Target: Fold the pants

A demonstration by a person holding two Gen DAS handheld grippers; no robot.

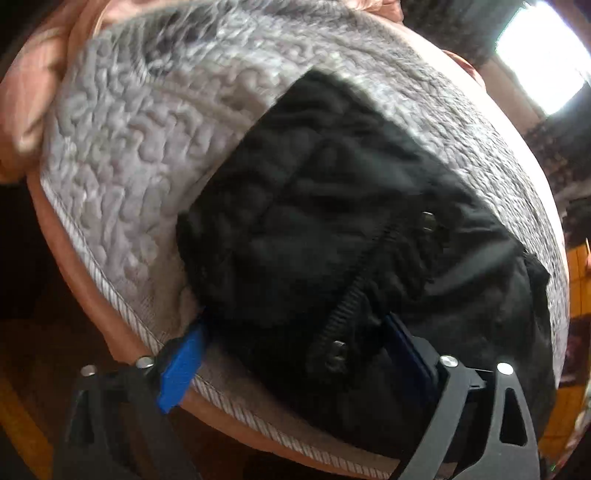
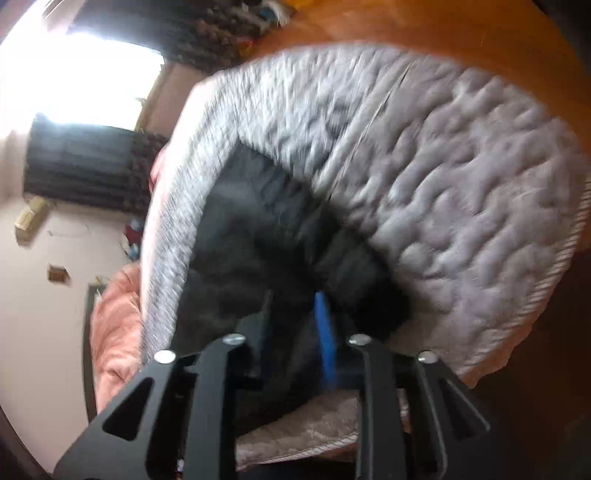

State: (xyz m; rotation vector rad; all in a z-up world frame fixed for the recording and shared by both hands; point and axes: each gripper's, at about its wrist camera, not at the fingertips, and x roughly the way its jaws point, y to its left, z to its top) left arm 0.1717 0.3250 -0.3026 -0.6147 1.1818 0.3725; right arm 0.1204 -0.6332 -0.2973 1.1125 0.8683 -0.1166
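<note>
Black pants lie bunched on a grey quilted blanket, waistband and drawstring nearest me. My left gripper stands wide open over the waistband. Its blue pads sit on either side of the cloth and do not press it. In the right wrist view the same pants run away along the blanket. My right gripper has its jaws a little apart low over the dark cloth. Cloth lies between them, and the face of the blue pad shows bare. This view is blurred.
The blanket covers a bed with a pink sheet underneath and a corded hem along the near edge. An orange floor, a bright window and dark curtains lie beyond the bed.
</note>
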